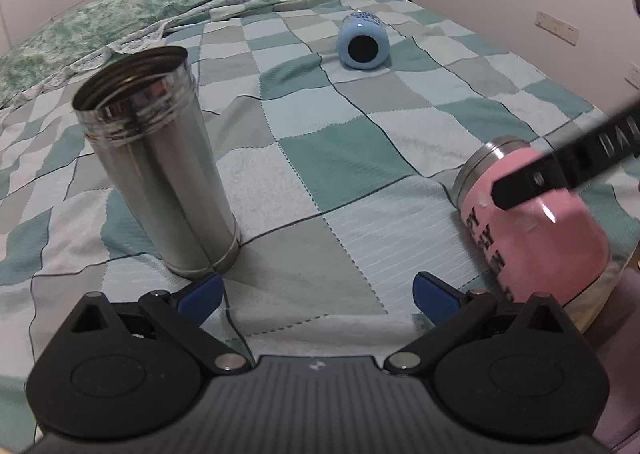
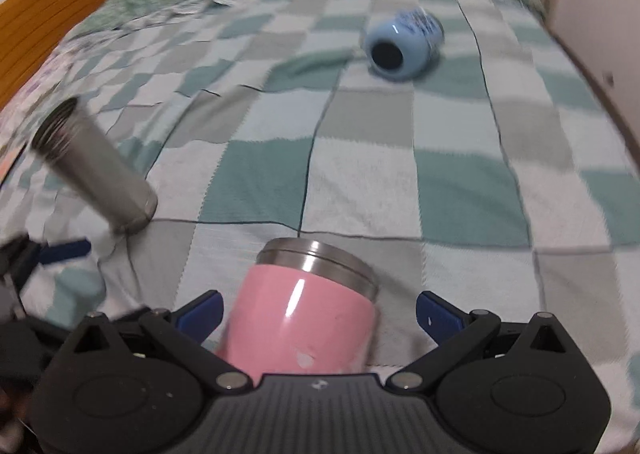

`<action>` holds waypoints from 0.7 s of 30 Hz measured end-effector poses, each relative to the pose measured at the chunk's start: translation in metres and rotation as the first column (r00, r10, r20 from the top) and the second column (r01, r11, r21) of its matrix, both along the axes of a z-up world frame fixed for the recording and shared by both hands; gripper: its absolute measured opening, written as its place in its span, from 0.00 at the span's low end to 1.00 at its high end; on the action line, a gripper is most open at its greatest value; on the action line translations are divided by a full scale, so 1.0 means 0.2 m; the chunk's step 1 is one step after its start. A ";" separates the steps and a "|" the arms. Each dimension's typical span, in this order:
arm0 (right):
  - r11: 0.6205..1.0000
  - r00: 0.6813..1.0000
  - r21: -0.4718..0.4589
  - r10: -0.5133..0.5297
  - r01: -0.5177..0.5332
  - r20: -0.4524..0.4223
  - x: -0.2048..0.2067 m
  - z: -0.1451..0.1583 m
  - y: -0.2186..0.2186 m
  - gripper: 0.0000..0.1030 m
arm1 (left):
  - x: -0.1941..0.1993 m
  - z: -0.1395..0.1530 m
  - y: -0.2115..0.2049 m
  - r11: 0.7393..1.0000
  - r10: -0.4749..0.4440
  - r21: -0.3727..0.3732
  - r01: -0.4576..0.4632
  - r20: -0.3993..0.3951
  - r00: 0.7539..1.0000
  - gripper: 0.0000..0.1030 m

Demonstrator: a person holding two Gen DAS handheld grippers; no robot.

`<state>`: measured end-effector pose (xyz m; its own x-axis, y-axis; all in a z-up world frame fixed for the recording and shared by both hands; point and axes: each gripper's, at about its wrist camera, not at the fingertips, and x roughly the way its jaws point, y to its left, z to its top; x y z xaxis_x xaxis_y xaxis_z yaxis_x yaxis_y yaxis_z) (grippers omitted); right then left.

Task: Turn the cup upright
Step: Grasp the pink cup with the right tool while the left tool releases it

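Bed: checked green-and-grey blanket [image 1: 344,158].
Pink cup [image 2: 304,318]: lying on its side between the right tongs' [image 2: 320,312] spread fingers (not pinched).
Left tongs [image 1: 318,296]: spread, holding nothing.
Steel flask [image 1: 156,174]: upright.
Blue cup [image 1: 362,44]: on its side.

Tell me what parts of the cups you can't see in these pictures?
- Pink cup: its bottom end is hidden behind the right gripper body in the right wrist view, and the frame's right edge cuts it in the left wrist view.
- Blue cup: its printing is too small and blurred in both views.
- Steel cup: motion-blurred in the right wrist view.
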<state>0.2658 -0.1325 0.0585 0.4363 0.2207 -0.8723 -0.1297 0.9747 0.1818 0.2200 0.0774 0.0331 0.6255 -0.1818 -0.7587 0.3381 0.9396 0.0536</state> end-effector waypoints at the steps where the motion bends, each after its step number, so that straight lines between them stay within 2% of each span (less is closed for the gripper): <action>1: 0.999 0.999 0.019 -0.026 0.027 -0.031 0.02 -0.02 0.00 1.00 | 0.01 -0.01 0.01 1.000 -0.001 -0.001 0.001 0.000 1.000 1.00; 7: 0.988 0.981 0.044 -0.143 0.150 -0.134 0.14 -0.12 0.03 0.98 | 0.04 -0.03 0.05 0.999 0.005 -0.042 -0.005 0.001 1.000 1.00; 11: 0.987 0.974 0.044 -0.143 0.153 -0.178 0.16 -0.18 0.04 0.82 | 0.03 -0.04 0.05 0.998 0.004 -0.055 -0.004 0.001 1.000 1.00; 12: 0.986 0.973 0.063 -0.141 0.155 -0.181 0.16 -0.19 0.03 0.82 | 0.03 -0.04 0.05 0.998 0.003 -0.061 -0.003 0.004 1.000 1.00; 16: 0.984 0.987 0.126 -0.115 0.129 -0.112 0.10 -0.15 -0.02 0.81 | 0.02 -0.04 0.05 0.997 -0.005 -0.076 0.006 0.011 1.000 1.00; 21: 0.985 0.995 0.170 -0.041 0.024 0.095 -0.02 0.02 -0.02 0.81 | -0.02 -0.01 0.08 0.995 -0.006 -0.098 0.009 0.028 1.000 1.00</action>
